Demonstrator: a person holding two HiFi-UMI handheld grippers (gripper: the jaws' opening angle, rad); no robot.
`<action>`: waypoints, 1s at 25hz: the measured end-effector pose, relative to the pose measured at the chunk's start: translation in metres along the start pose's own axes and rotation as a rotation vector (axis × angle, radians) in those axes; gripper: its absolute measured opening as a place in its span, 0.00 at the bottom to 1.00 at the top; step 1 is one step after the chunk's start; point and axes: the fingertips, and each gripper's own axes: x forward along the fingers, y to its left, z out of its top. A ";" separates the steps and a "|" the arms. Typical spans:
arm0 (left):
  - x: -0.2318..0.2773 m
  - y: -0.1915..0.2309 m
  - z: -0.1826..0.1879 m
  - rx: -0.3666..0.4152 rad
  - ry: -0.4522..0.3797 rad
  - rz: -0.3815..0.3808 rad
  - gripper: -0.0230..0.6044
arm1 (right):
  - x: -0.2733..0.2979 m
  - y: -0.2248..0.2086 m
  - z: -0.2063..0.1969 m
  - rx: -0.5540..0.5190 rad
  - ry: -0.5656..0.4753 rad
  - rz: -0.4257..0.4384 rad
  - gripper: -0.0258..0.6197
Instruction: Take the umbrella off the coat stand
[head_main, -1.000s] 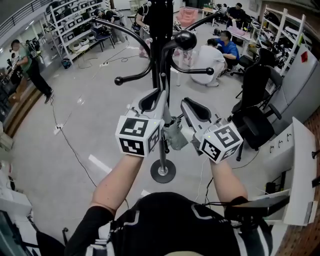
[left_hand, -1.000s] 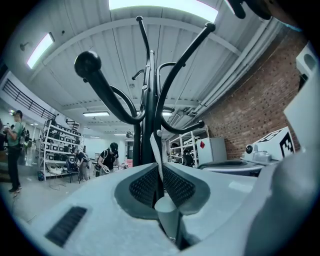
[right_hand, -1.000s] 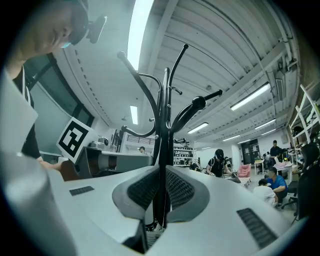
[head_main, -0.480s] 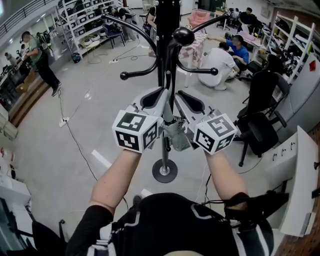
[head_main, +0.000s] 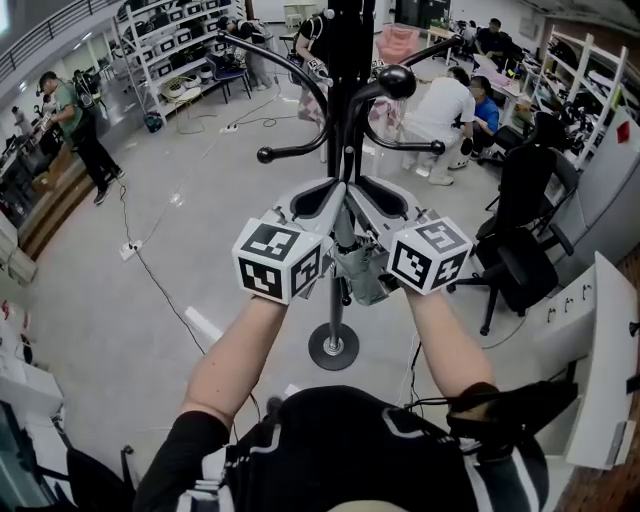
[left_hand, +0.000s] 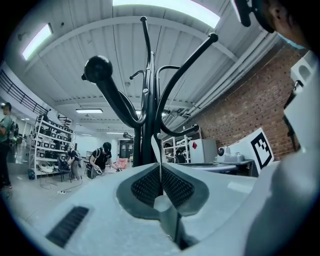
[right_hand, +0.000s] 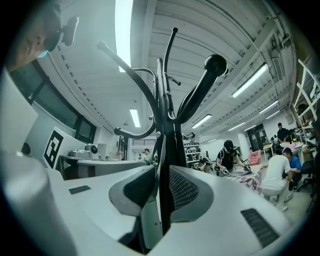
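The black coat stand (head_main: 343, 60) rises from a round base (head_main: 333, 347) straight in front of me, its curved hooks ending in ball tips. A grey folded umbrella (head_main: 362, 278) hangs against the pole, low between the two gripper bodies. My left gripper (head_main: 328, 192) and right gripper (head_main: 362, 190) point up and meet at the pole just above it. In the left gripper view the left gripper (left_hand: 160, 167) has its pads pressed together, the stand (left_hand: 147, 125) right ahead. In the right gripper view the right gripper (right_hand: 163, 172) shows only a narrow dark slit, in line with the stand (right_hand: 167, 130).
A black office chair (head_main: 520, 190) stands to the right of the stand, with a white table edge (head_main: 600, 330) beyond it. People crouch at the back right (head_main: 440, 110), and one stands at the left (head_main: 80, 125). A cable (head_main: 150, 285) runs across the floor. Shelving (head_main: 170, 50) lines the back.
Both grippers have drawn together from either side and risen to the pole; the right one moved left most. The umbrella has stayed hanging between them.
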 end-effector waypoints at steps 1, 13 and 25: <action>-0.001 0.001 0.000 0.002 0.001 -0.008 0.07 | 0.002 -0.001 0.000 0.000 0.004 -0.003 0.14; -0.004 0.008 0.006 -0.019 -0.012 -0.089 0.06 | 0.010 0.009 0.004 0.012 0.021 -0.039 0.05; -0.005 0.001 0.013 -0.039 -0.028 -0.135 0.06 | 0.000 0.003 0.015 -0.005 -0.009 -0.141 0.05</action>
